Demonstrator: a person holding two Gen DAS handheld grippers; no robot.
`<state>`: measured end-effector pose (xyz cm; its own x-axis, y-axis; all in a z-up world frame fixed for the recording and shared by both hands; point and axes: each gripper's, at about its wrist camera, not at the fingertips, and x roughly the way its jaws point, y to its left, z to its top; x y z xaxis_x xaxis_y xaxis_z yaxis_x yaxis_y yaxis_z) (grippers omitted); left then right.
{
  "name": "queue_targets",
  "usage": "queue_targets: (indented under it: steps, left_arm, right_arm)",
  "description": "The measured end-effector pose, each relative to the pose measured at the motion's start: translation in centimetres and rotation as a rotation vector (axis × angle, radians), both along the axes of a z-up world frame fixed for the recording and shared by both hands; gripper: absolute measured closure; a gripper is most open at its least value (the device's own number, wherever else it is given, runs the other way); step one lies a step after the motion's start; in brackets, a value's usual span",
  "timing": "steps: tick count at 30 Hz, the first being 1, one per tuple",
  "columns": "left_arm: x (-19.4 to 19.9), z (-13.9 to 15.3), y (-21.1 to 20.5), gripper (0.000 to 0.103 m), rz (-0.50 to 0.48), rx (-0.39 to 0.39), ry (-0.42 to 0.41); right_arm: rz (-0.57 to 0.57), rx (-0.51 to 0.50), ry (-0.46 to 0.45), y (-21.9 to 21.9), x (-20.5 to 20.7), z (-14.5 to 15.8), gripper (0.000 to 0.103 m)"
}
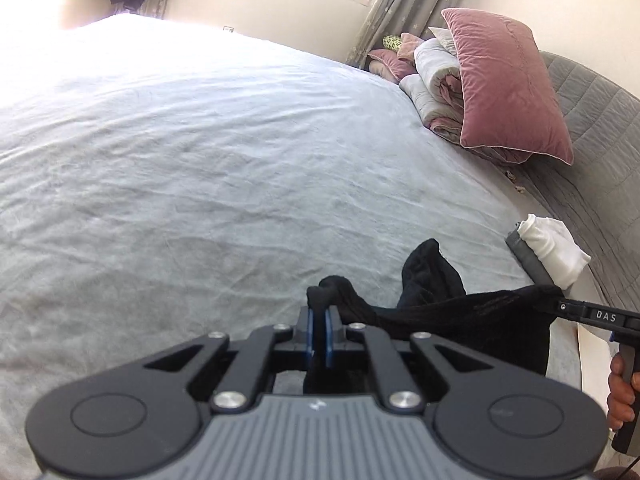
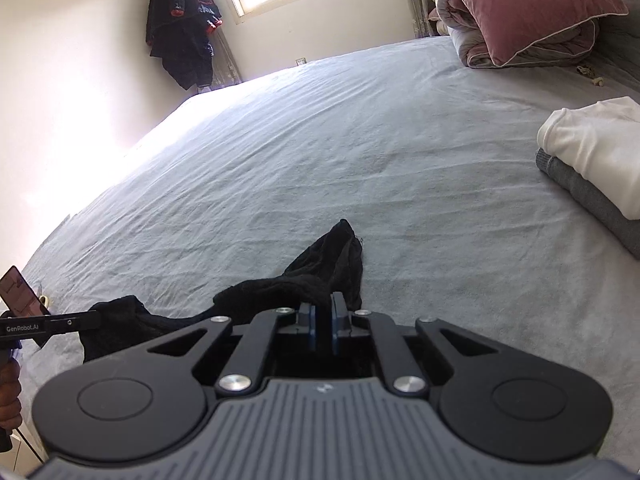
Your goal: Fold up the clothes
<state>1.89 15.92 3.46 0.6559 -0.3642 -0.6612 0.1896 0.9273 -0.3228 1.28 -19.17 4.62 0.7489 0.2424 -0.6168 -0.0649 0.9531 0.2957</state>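
A black garment (image 1: 472, 320) hangs stretched between my two grippers just above the grey bed sheet (image 1: 200, 160). My left gripper (image 1: 319, 312) is shut on one bunched end of it. My right gripper (image 2: 323, 312) is shut on the other end; the black garment (image 2: 320, 268) trails forward onto the sheet (image 2: 360, 140). The right gripper also shows at the right edge of the left wrist view (image 1: 560, 306), and the left gripper at the left edge of the right wrist view (image 2: 96, 320), each clamping black cloth.
A folded stack, white garment (image 2: 600, 148) on a grey one (image 2: 592, 200), lies at the bed's right side. A pink pillow (image 1: 508, 84) leans on a rolled quilt (image 1: 436, 80) by the grey headboard (image 1: 600, 128). A dark coat (image 2: 180, 28) hangs in the far corner.
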Motion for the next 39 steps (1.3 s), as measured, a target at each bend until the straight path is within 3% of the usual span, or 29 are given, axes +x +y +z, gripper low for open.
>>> queue_targets:
  steps: [8, 14, 22, 33, 37, 39]
  left_arm:
    - [6.2, 1.5, 0.6, 0.098, 0.086, 0.107, -0.056]
    - [12.0, 1.4, -0.7, 0.098, 0.154, 0.232, -0.123]
    - [18.8, -0.2, -2.1, 0.098, 0.217, 0.302, -0.163]
    - [24.8, -6.0, -2.9, 0.097, 0.286, 0.273, -0.126]
    - [25.0, -7.5, -2.8, 0.090, 0.270, 0.210, -0.123]
    - [24.8, -7.6, -2.7, 0.082, 0.264, 0.190, -0.118]
  right_arm:
    - [-0.034, -0.103, -0.038, 0.6, 6.5, 1.4, 0.096]
    - [-0.056, -0.182, -0.081, 0.9, 12.0, 1.5, 0.096]
    - [-0.072, -0.270, -0.107, 1.4, 19.1, -0.1, 0.096]
    - [-0.060, -0.310, -0.045, 2.0, 25.5, -5.8, 0.096]
    - [-0.049, -0.290, -0.003, 1.8, 26.7, -7.6, 0.095]
    - [-0.042, -0.278, 0.011, 1.7, 26.9, -8.0, 0.088]
